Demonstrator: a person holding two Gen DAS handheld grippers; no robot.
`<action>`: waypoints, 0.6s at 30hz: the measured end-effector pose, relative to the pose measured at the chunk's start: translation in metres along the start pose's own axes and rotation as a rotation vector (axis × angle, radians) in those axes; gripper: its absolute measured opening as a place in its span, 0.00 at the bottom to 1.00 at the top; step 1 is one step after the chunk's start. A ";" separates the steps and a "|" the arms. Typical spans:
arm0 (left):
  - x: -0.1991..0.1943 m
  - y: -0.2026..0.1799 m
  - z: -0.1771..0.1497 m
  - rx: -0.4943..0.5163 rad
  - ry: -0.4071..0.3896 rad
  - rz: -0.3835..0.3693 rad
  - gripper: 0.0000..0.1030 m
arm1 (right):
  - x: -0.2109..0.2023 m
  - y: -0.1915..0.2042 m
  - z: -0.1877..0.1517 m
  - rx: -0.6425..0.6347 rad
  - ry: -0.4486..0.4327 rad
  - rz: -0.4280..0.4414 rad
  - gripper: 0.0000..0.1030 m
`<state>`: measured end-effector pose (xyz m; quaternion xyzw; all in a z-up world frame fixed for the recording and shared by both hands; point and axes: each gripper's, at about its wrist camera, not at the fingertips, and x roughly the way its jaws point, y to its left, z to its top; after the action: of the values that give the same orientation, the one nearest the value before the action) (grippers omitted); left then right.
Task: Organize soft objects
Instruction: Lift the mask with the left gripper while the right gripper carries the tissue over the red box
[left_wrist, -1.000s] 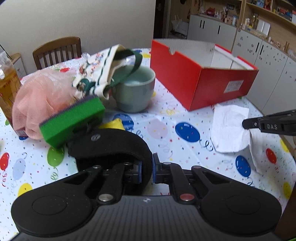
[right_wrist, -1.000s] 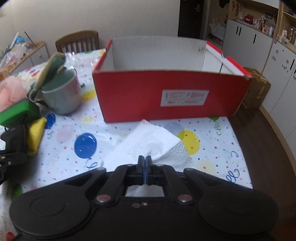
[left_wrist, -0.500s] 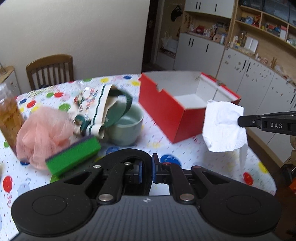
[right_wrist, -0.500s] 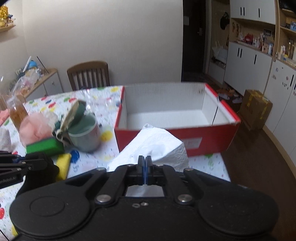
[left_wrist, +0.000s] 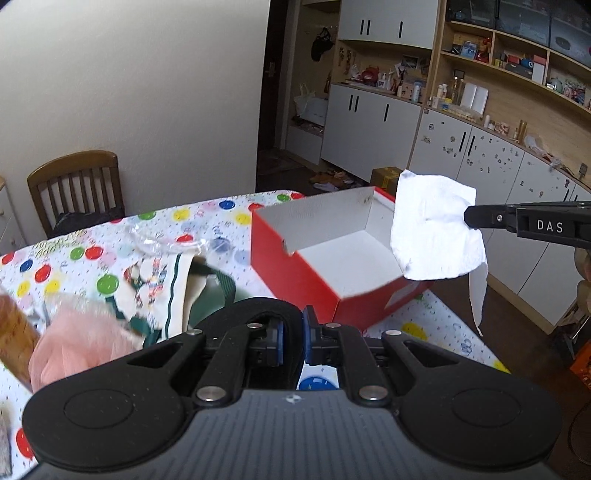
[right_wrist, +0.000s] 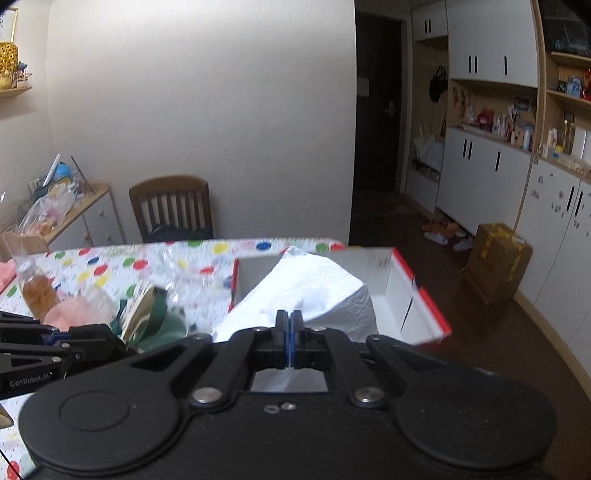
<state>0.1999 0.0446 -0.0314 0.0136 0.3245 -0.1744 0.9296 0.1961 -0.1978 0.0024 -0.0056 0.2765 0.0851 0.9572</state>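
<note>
Hanging off the right tongs (right_wrist: 290, 334) was the white paper towel (left_wrist: 436, 232), pinched at one edge with the blue pads pressed flat together, and it dangled in the air right over the open red box (left_wrist: 295, 258). From the left wrist view you could see the towel clear of the box's walls, not touching anything, one long corner trailing down past the box's near end. The box's white inside looked empty as far as I could see.

The left tongs (left_wrist: 293, 341) were narrow, clamped on a black soft thing (left_wrist: 258, 308) that curved up over the pads; honestly couldn't tell what it was, some kind of dark padded item, too close to the lens.

Rest of the pile sat on the balloon-print surface (left_wrist: 207, 218), left of the box: a pink mesh puff (left_wrist: 74, 343), a green mug (right_wrist: 162, 328) with a patterned cloth bag (left_wrist: 166, 280) draped over it, and a bottle of amber liquid (right_wrist: 37, 291) behind those. A wooden chair (right_wrist: 171, 206) stood at the far edge.
</note>
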 end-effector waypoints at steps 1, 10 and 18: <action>0.001 0.000 0.004 -0.001 -0.001 -0.002 0.09 | 0.000 -0.002 0.004 -0.006 -0.009 -0.003 0.00; 0.017 -0.017 0.049 0.020 -0.024 0.022 0.09 | 0.017 -0.026 0.032 -0.036 -0.051 0.014 0.00; 0.044 -0.042 0.089 0.028 -0.029 0.051 0.09 | 0.039 -0.057 0.053 -0.061 -0.064 0.076 0.00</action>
<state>0.2716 -0.0207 0.0158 0.0325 0.3079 -0.1553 0.9381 0.2660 -0.2442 0.0240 -0.0216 0.2428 0.1301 0.9611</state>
